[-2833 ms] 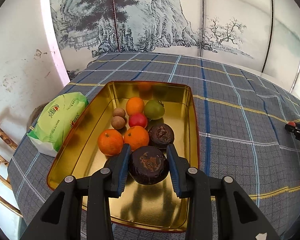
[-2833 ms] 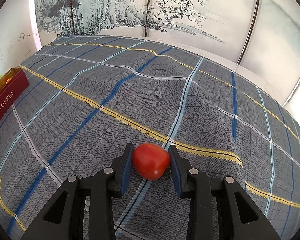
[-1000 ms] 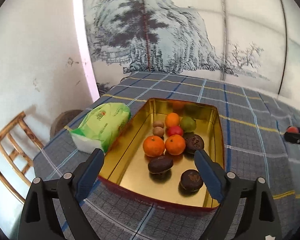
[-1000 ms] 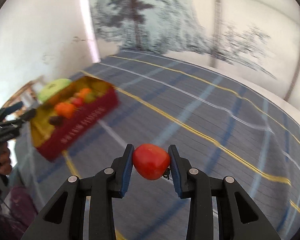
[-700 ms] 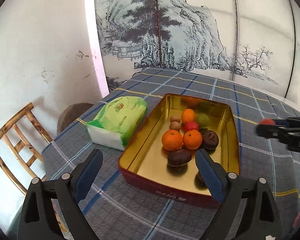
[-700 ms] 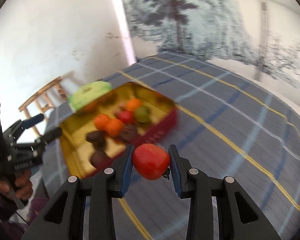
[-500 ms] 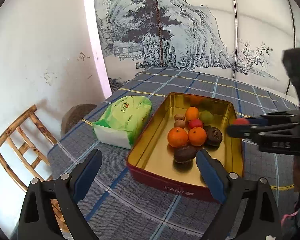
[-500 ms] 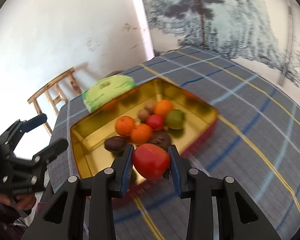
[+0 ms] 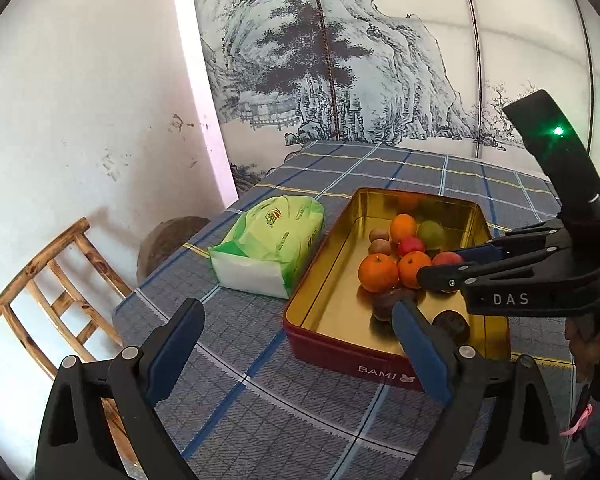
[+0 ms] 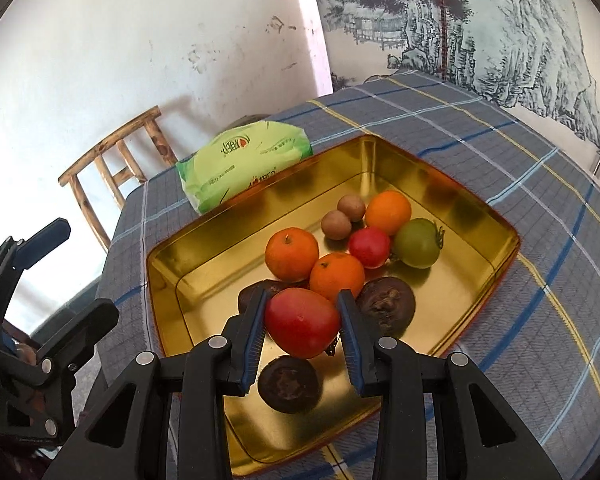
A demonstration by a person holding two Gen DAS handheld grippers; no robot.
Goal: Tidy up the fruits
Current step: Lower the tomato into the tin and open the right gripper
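A gold-lined red tin (image 9: 332, 264) (image 10: 204, 256) sits on the checked tablecloth and holds oranges (image 10: 292, 254), a small red fruit (image 10: 369, 247), a green tomato (image 10: 417, 243), two brown longans (image 10: 336, 225) and dark round fruits (image 10: 386, 306). My right gripper (image 10: 302, 322) is shut on a red tomato (image 10: 302, 322) and hovers over the tin's near half; in the left wrist view the right gripper (image 9: 440, 266) reaches in from the right with the red tomato (image 9: 446, 259). My left gripper (image 9: 296, 340) stands open, back from the tin's near end, with nothing between its fingers.
A green tissue pack (image 9: 270, 246) (image 10: 244, 164) lies on the cloth beside the tin. A wooden chair (image 9: 52, 280) (image 10: 116, 160) stands past the table's edge by the white wall. A painted folding screen (image 9: 340, 60) backs the table.
My right gripper has carried the red tomato across the table to above the tin. The left gripper has drawn back a little from the tin and stays open.
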